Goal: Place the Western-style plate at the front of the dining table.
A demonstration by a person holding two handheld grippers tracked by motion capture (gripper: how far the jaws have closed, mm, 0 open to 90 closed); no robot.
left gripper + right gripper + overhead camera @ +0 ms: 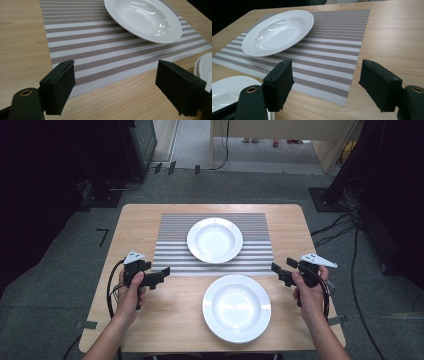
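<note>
Risks: plate slip, mat drag, rim clash

Plates sit in two spots. Far plate [215,239] lies on the striped placemat [170,255] at upper centre of the high view; near plate [236,307] lies on the bare wooden surface [170,320] at lower centre, just below the mat's near edge. Left tool [161,275] hovers at left of frame by the mat's lower-left corner, jaws spread wide, nothing between them. Right tool [280,271] hovers at right of frame by the mat's lower-right corner, jaws likewise wide apart and empty. Both tools stand apart from either plate.

Likely trouble from here:
- Glazed rims look smooth and thin; a pinch on one edge alone could let a plate slide out or tip, since the weight hangs off to one side.
- Near plate lies flat on the wood, so a lower jaw may fail to get under the rim and just shove the plate toward the surface's near edge.
- Left tool in its own view [115,92] points at the mat corner; a catch there would drag the mat and the far plate with it.
- Stacking one plate on the other off-centre could clack rims or leave a rocking stack.
</note>
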